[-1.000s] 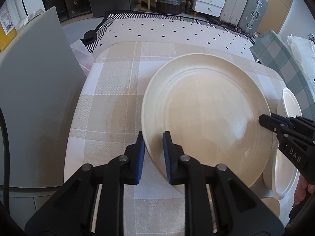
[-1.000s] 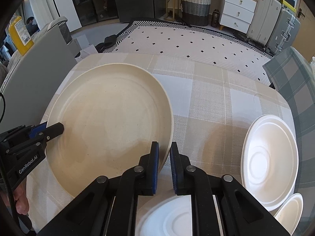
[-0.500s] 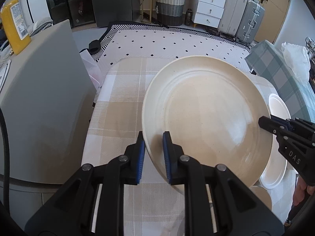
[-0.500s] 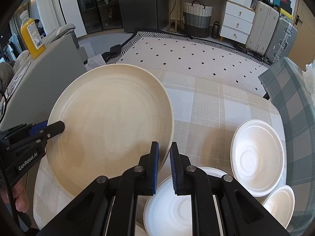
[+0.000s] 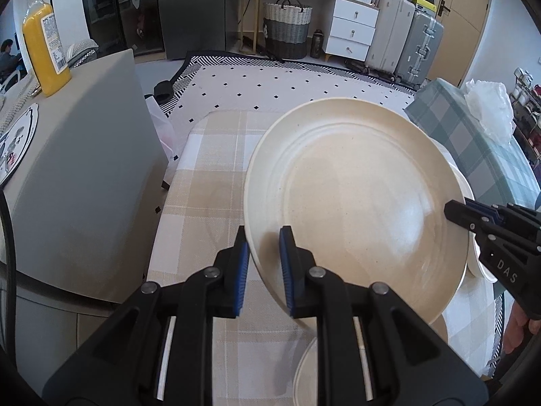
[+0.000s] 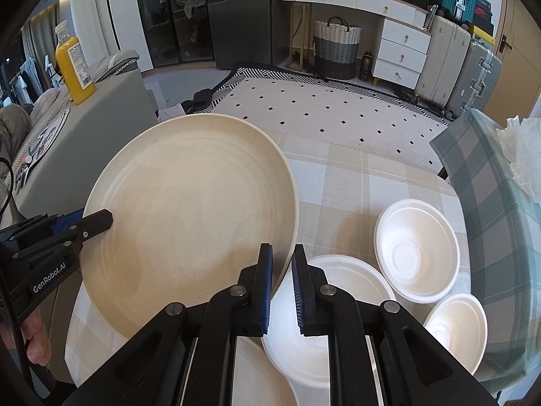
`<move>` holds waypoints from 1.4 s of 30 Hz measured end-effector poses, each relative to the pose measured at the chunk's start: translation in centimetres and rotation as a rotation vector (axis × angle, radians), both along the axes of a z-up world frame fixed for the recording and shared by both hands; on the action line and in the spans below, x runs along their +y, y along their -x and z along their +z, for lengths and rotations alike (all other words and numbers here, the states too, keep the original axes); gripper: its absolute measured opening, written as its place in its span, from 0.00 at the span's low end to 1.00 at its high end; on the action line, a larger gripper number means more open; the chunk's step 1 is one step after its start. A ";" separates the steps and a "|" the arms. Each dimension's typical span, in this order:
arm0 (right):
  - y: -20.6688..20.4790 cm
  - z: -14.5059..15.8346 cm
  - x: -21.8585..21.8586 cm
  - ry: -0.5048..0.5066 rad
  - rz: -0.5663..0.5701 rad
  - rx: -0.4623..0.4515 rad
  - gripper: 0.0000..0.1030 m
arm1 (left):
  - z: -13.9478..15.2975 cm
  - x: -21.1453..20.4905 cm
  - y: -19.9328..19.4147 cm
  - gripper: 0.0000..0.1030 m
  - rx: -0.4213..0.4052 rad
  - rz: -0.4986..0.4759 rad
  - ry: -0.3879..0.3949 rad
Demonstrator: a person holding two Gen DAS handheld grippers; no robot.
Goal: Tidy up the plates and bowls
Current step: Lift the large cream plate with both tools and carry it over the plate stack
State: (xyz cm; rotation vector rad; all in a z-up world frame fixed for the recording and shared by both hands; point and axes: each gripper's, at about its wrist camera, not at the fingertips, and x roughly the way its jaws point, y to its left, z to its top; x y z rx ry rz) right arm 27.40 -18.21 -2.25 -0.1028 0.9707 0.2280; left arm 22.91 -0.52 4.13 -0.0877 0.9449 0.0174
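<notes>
Both tools grip one thing: my left tool (image 5: 263,267) is clamped on the near-left rim of the large round cream plate (image 5: 355,199), my right tool (image 6: 282,287) on its opposite rim. I see the plate tilted above the checked-cloth tabletop (image 6: 372,182), with white foam bowls (image 6: 417,252) lying beside it.

Domestic living space, lived in. Evidence: table (image 6: 389,182) under checked cloth, patterned rug (image 6: 321,108) on floor, white drawer unit (image 6: 402,50), woven basket (image 6: 334,47), hard-shell suitcases (image 6: 473,67) against wall, dark refrigerator (image 5: 189,10), juice bottle (image 5: 45,54) on grey counter (image 5: 84,169).
</notes>
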 end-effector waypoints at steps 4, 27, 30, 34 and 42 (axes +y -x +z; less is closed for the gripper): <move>1.8 0.5 -0.7 0.001 -0.015 -0.007 0.11 | 0.4 -1.1 1.8 0.14 -0.001 -0.009 0.006; 10.7 -0.8 -4.6 -0.053 -0.039 0.001 0.11 | 0.1 -6.6 12.8 0.15 0.006 -0.069 -0.043; 11.4 -1.1 -4.8 -0.061 -0.040 0.003 0.11 | -0.1 -6.5 13.0 0.15 0.007 -0.073 -0.049; 12.4 -1.6 -4.9 -0.066 -0.037 0.009 0.11 | -0.6 -6.6 13.9 0.15 0.012 -0.072 -0.054; 14.0 -3.3 -4.5 -0.061 -0.017 0.027 0.11 | -2.5 -6.2 15.7 0.16 0.037 -0.060 -0.066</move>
